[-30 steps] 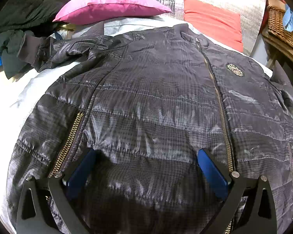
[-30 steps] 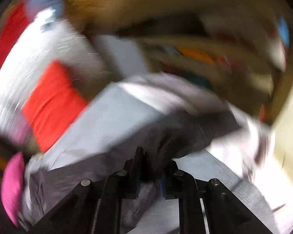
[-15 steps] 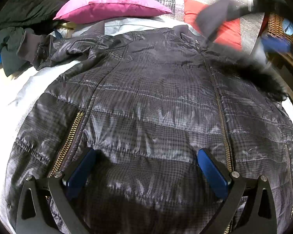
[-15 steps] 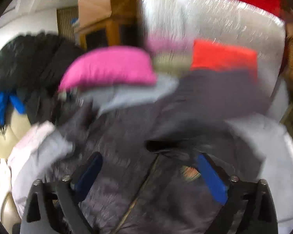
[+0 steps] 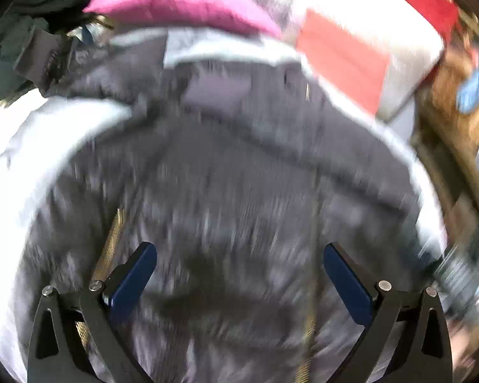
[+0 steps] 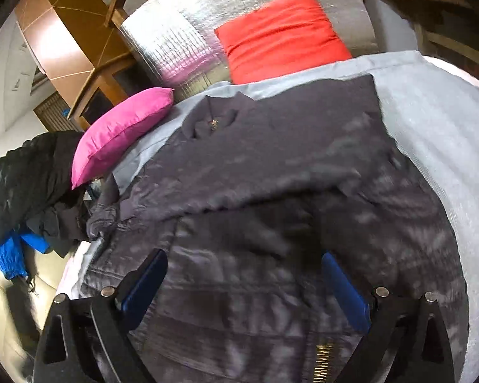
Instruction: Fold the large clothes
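A dark quilted jacket with brass zips lies front up on a bed's light grey sheet. One sleeve is folded across its chest, its cuff end toward the left. My right gripper hovers over the jacket's lower body, open, with nothing between its blue pads. In the blurred left wrist view the same jacket fills the picture. My left gripper stands open above the hem area, beside a pocket zip, holding nothing.
At the bed's head lie a pink pillow, a red pillow and a silver quilted cushion. A heap of dark and blue clothes sits at the left. Wooden furniture stands behind; something brown and woven is at the right.
My right gripper opened and let go of the sleeve, which now lies across the jacket's chest, then swung over the jacket. My left gripper rose a little and stayed open.
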